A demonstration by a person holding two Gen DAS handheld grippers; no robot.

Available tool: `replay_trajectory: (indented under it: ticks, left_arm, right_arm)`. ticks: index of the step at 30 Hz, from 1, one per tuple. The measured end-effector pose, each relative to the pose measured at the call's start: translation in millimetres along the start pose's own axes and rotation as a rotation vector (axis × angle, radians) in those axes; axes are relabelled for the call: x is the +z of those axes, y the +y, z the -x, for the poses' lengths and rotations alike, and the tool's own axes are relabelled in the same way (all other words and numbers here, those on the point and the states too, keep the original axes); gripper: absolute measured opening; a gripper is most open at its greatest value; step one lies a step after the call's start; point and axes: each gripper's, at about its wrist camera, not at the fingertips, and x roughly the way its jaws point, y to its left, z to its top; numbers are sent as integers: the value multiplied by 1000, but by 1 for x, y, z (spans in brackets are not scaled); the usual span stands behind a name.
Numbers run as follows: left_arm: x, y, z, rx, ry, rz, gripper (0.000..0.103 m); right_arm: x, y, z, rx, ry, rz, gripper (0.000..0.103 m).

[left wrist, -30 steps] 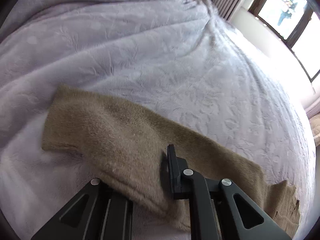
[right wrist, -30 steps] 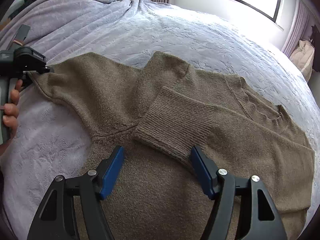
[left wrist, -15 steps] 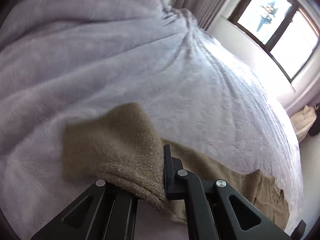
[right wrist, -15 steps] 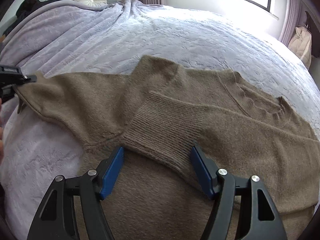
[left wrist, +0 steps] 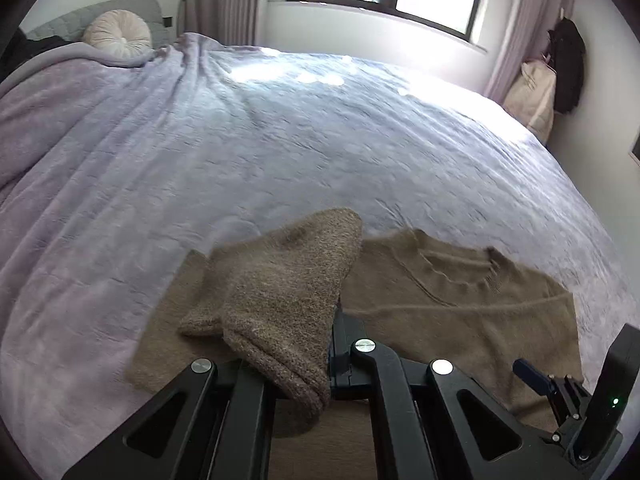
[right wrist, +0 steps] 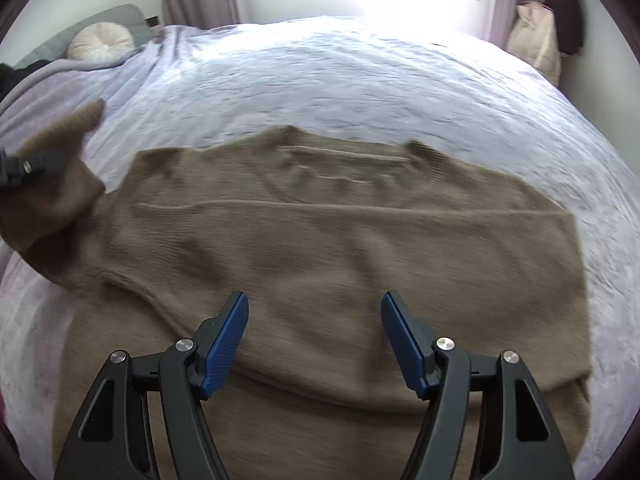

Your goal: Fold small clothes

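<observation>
- The left hand-held gripper (left wrist: 320,364) has its fingers closed on the sweater's sleeve (left wrist: 280,300); the knit drapes over the grip, so the fingertips themselves are hidden.
- The sweater (right wrist: 320,248) is blurred in both views, and its near hem is cut off behind the right hand-held gripper (right wrist: 314,336).
- That brown sweater lies flat on the lilac bed (right wrist: 360,80), collar toward the far side.
- The lifted sleeve hangs at the sweater's left, raised off the bed.
- The right hand-held gripper is spread wide, holding nothing, just above the sweater's near middle.
- A round cushion (left wrist: 118,34) sits far left, by the headboard.
</observation>
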Motion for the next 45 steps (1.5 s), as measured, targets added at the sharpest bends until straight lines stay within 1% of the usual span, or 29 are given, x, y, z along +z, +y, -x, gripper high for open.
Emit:
replay_trajectory:
  ticks: [4,6,7,8,9,10,11,13,17,18,19,21,22,23,24,25,27,29,31,32,34,36,37,38,39,41,42,43,45]
  left_arm:
    - [-22,-53,-30,-25,80,-67,5]
    - [-33,-69,-47,-46,142,-96,5]
    - [-39,-80,-57,-39,187,-121,6]
    - [-44,-86,-65,-20,219,-141,13]
    - [-49,-90,-70,0,229,-165,21]
    - [-52,-94,-69,-12,219,-192,37]
    - [-54,-96,-66,-19,210,-211,56]
    - [-55,-97,-53,-7,212,-228,81]
    - [-51,-79,-5,-117,161,-232,81]
    - [-49,-65,13,-163,134,-210,81]
    - [-47,-53,24,-186,116,-184,81]
    - [-41,-23,38,-204,84,-115,81]
    - [-37,-2,42,-178,66,-70,81]
    - [-33,19,41,-110,56,-27,81]
    - [-33,31,39,-53,60,-4,81]
    - [-30,48,32,40,82,29,81]
    - [-28,75,24,121,94,94,81]
    - [-29,100,16,144,112,168,81]
    - [-31,116,8,112,138,227,81]
    - [-33,121,4,94,156,243,81]
    - [-32,119,-6,89,173,245,81]
    - [-33,117,-10,82,180,235,81]
    - [-34,113,-15,71,194,224,81]
    - [-33,110,-19,66,202,216,81]
    - [-33,107,-26,64,212,202,81]
    - [-34,98,-28,71,218,184,81]
    - [-34,96,-29,64,215,186,81]
    - [-34,93,-25,52,207,192,81]
    - [-34,89,-18,35,194,194,81]
  right_arm:
    - [-11,-34,6,-44,6,-39,72]
    - [-15,-45,6,-49,13,-51,72]
    - [-16,-50,4,-51,18,-56,72]
    - [-18,-54,3,-50,23,-57,72]
    - [-19,-57,1,-48,28,-54,72]
    - [-20,-59,0,-43,27,-49,72]
    - [-20,-61,0,-38,24,-44,72]
    - [-20,-62,0,-30,21,-37,72]
    - [-25,-62,8,-16,4,-56,72]
    - [-25,-62,11,-13,-5,-57,72]
    - [-24,-59,16,-6,-22,-52,72]
    - [-21,-50,23,17,-52,-29,72]
    - [-17,-41,26,35,-63,-2,72]
    - [-14,-29,28,50,-72,33,72]
    - [-9,-13,28,56,-79,80,72]
    - [-4,1,28,54,-87,118,72]
    - [4,28,25,52,-100,191,72]
    - [11,56,17,46,-97,264,72]
    - [14,78,8,62,-73,332,72]
    - [15,89,5,53,-67,366,72]
    - [16,105,-7,13,-37,421,70]
    - [16,110,-6,15,-45,432,70]
    - [15,111,-7,4,-49,435,68]
    - [15,112,-12,-22,-36,447,60]
    - [13,114,-21,-37,5,474,53]
    - [11,115,-30,-22,38,508,25]
    - [11,112,-28,-9,26,497,18]
    - [14,106,-25,-3,13,468,12]
    - [20,82,-7,36,-51,354,12]
